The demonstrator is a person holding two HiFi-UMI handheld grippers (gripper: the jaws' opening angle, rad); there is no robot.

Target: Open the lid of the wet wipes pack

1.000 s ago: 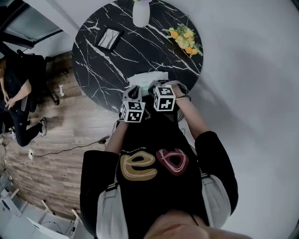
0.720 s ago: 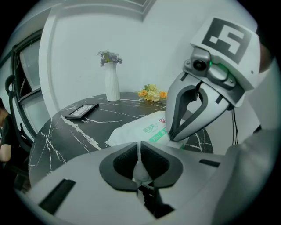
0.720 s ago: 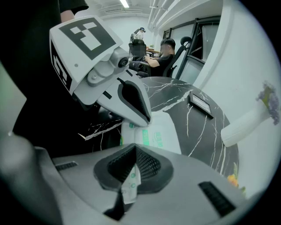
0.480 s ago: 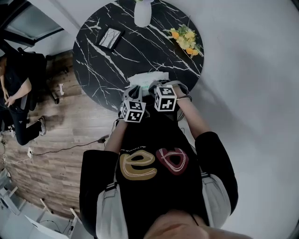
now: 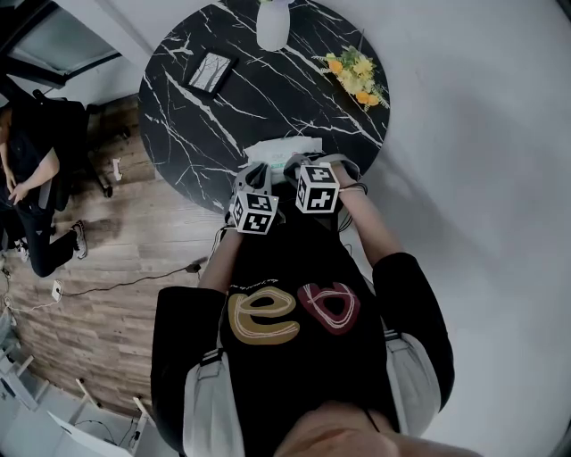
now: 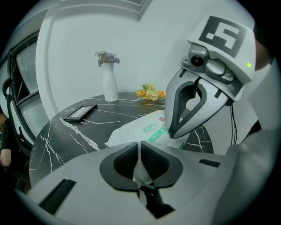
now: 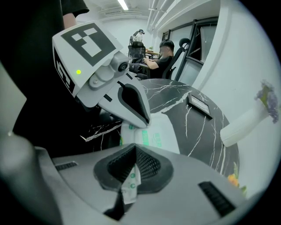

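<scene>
While your left gripper [image 6: 139,163] pinches the white end of the wet wipes pack [image 5: 281,148] and your right gripper [image 7: 131,173] clamps a green-printed strip of it, at the table's [image 5: 201,134] near edge, the vase [image 5: 270,25], flowers [image 5: 355,73] and picture frame [image 5: 211,71] stand well apart, farther back. From above, your marker cubes [image 5: 317,187] hide the pack's near part.

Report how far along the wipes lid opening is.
Done: left gripper shut on the white edge of the wet wipes pack; right gripper shut on a green-printed flap, probably the lid. In hand: both pinches. Left: peeling it back; no opening shows.

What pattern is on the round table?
The table is black with white marble veins; the head view shows it best.
</scene>
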